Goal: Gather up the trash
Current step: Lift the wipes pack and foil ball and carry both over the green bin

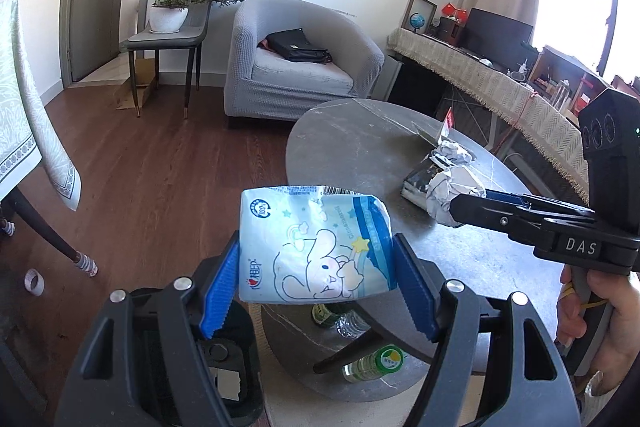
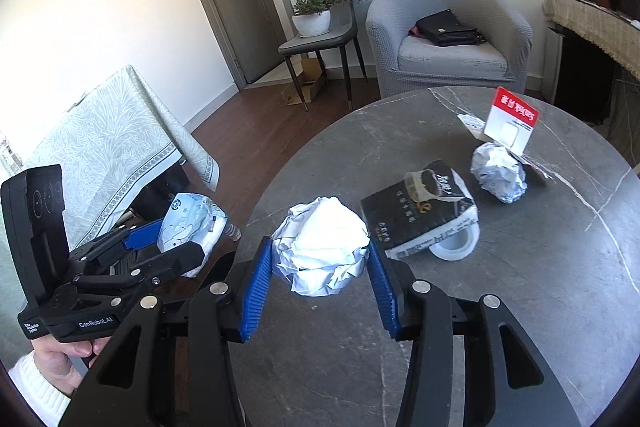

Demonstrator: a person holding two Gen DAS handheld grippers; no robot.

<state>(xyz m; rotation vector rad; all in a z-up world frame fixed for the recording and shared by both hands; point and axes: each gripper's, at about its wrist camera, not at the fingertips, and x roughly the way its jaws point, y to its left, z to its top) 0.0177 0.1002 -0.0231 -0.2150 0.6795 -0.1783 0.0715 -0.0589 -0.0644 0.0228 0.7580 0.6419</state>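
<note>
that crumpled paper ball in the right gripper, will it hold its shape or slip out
The crumpled paper ball looks light and springy, so it probably squashes a little between the right gripper and its ribbed blue pads. Its creased surface should catch on those ribs, so slipping seems unlikely. Set down, it might roll slightly.

Your left tool (image 1: pixel 316 263) points forward and down, its blue pads (image 1: pixel 220 283) pressed against both sides of a pale blue printed packet (image 1: pixel 316 247). Your right tool (image 2: pixel 318 259) tilts down likewise, its pads (image 2: pixel 256 291) clamped on a crumpled white paper ball (image 2: pixel 322 247). Your left hand (image 2: pixel 64 355), in a white sleeve, grips its handle; your right hand (image 1: pixel 600 311) wraps the other handle.
</note>
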